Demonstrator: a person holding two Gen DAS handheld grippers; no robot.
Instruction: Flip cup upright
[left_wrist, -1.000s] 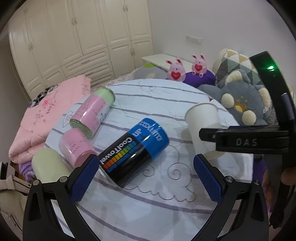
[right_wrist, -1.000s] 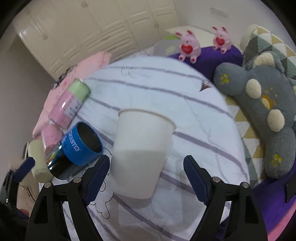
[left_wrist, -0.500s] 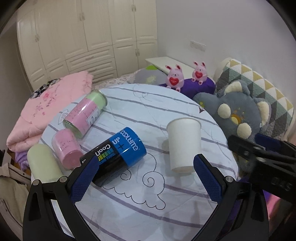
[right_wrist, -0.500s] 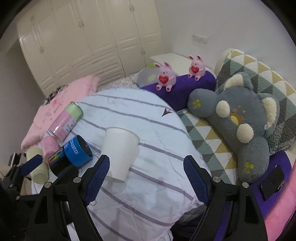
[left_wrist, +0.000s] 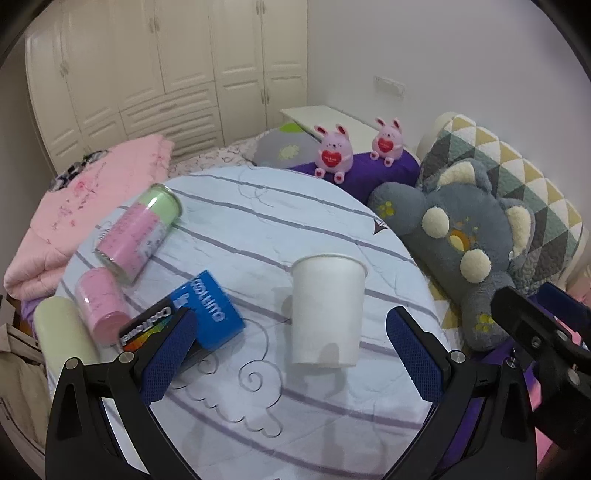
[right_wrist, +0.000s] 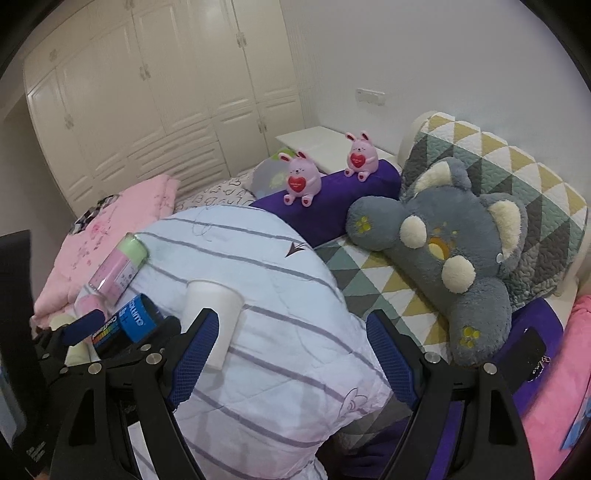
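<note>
A white paper cup (left_wrist: 327, 310) stands upright, mouth up, on the round table with a white striped cloth (left_wrist: 258, 229). It also shows in the right wrist view (right_wrist: 214, 314), partly behind my right gripper's left finger. My left gripper (left_wrist: 288, 354) is open and empty, held just in front of the cup without touching it. My right gripper (right_wrist: 291, 354) is open and empty, drawn back off the table's right edge; its body shows at the lower right of the left wrist view (left_wrist: 543, 350).
A blue and black can (left_wrist: 184, 321) lies on its side left of the cup. Pink and green canisters (left_wrist: 136, 229) lie further left. A grey plush toy (left_wrist: 461, 243), pink rabbit toys (left_wrist: 332, 155) and a pink blanket (left_wrist: 74, 214) surround the table.
Both grippers have pulled back from the table. The right gripper has drawn away from the cup to the right. The cup stands upright throughout.
</note>
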